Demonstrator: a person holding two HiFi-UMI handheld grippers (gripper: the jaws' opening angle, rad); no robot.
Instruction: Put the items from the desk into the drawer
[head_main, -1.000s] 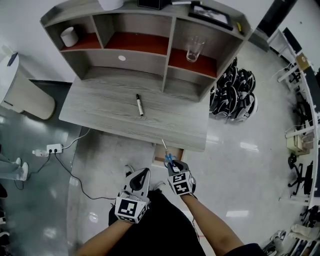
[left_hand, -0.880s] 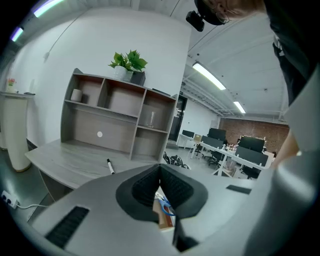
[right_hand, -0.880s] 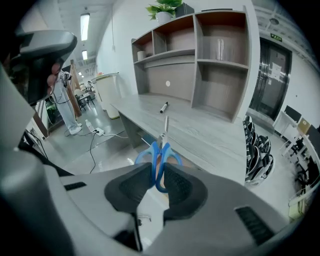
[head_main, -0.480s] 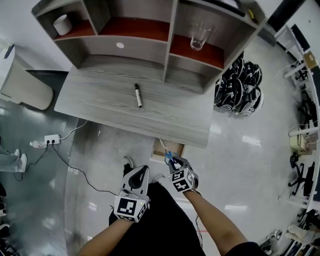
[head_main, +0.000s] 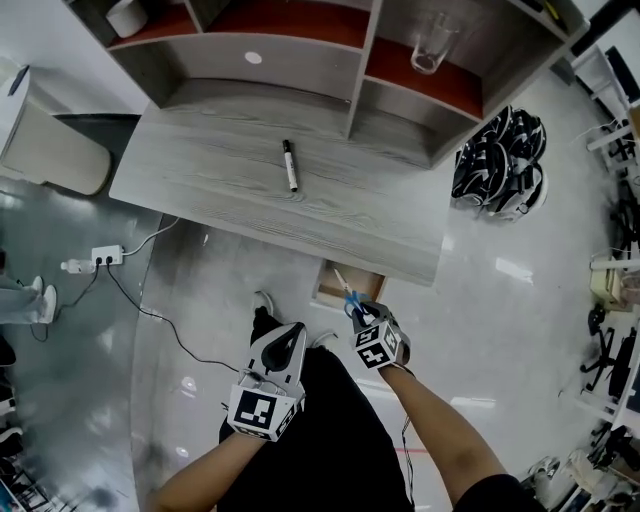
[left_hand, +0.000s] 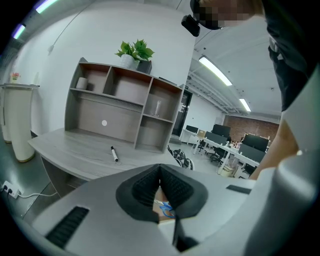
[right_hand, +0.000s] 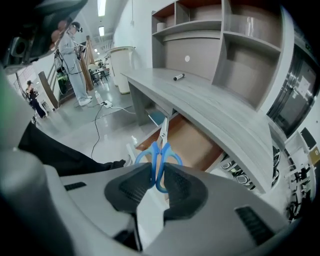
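Right gripper (right_hand: 157, 178): jaws clamped on the scissors' (right_hand: 159, 152) blue handles, blades pointing at the open drawer (right_hand: 196, 145) under the desk's (head_main: 230, 195) front right edge.
Left gripper (left_hand: 160, 186): jaws together, empty, off the front edge.
Marker (head_main: 289, 165): mid-desk, toward the back.

Bright ceiling light, floor (head_main: 480, 270) glare, fisheye edges, sharp focus.

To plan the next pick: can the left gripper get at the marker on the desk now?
Probably yes. The left gripper is empty, jaws together, and the marker lies alone on the desk, nothing standing between them; it must open and travel forward first.
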